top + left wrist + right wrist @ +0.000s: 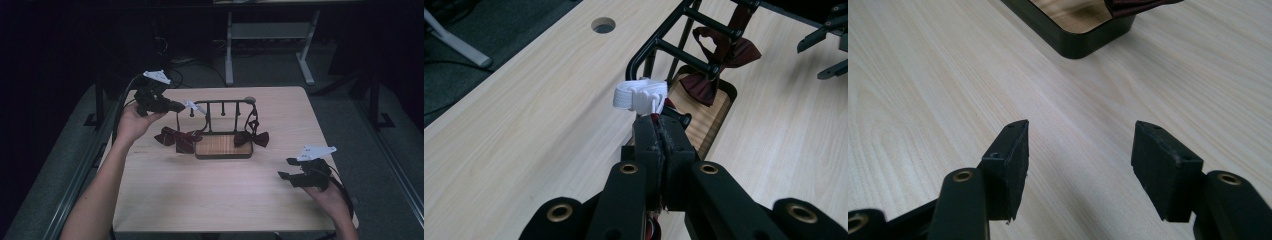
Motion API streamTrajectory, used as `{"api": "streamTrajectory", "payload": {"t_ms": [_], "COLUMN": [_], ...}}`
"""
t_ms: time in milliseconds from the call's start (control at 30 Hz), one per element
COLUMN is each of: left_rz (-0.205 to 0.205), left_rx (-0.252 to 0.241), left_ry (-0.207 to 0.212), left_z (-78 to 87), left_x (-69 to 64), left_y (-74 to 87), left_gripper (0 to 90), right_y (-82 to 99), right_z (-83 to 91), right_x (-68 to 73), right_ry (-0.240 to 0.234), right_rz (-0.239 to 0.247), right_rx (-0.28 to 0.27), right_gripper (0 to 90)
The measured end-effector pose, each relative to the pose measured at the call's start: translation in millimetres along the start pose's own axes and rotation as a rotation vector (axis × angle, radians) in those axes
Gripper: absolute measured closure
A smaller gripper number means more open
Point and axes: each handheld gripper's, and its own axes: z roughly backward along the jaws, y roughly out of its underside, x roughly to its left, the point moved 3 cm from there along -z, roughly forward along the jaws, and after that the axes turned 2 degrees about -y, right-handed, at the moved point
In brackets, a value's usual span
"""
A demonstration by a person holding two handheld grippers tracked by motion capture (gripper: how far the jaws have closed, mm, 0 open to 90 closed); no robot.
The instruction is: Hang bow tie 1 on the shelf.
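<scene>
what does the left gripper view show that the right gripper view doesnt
Left gripper view: the left gripper shut on a white strap at the corner of the black rack, a dark red bow tie hanging from the rack, a round hole in the table, and the other gripper far off at the upper right.

Right gripper view: the right gripper with its jaws open and nothing between them, just above bare wood.

Both: the light wooden table and the rack's dark-rimmed wooden base, with some dark red fabric above it.

The high view looks down across the table (210, 200); both tongs-mounted views skim it closely, sharing the rack (684, 55).
</scene>
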Motion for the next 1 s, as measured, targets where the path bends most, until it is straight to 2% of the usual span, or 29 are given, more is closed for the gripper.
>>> {"api": "streamTrajectory", "payload": {"t_ms": [33,233,500,733,1000], "left_rz": [-0.007,0.011,-0.002,0.004,-0.009], "left_rx": [0.007,0.012,0.035,0.057,0.094], "left_ry": [-0.001,-0.007,-0.017,-0.025,-0.060], "left_z": [0.2,-1.1,-4.8,-9.5,-14.0], "left_x": [1.2,4.5,7.1,8.5,7.6], "left_y": [0.0,-0.5,-1.1,0.4,2.3], "left_gripper": [87.8,87.8,87.7,87.4,87.5], "right_y": [0.0,0.0,-0.1,0.1,0.3], "right_z": [0.0,-0.3,-0.5,-0.1,0.3], "right_x": [0.1,-0.5,-0.4,-0.9,-0.9], "right_ry": [0.000,-0.001,-0.001,-0.002,-0.001], "right_rz": [0.000,0.002,0.002,0.003,0.004], "right_rx": [0.000,-0.002,-0.001,-0.002,-0.004], "right_gripper": [39.5,39.5,39.6,39.6,39.6]}}
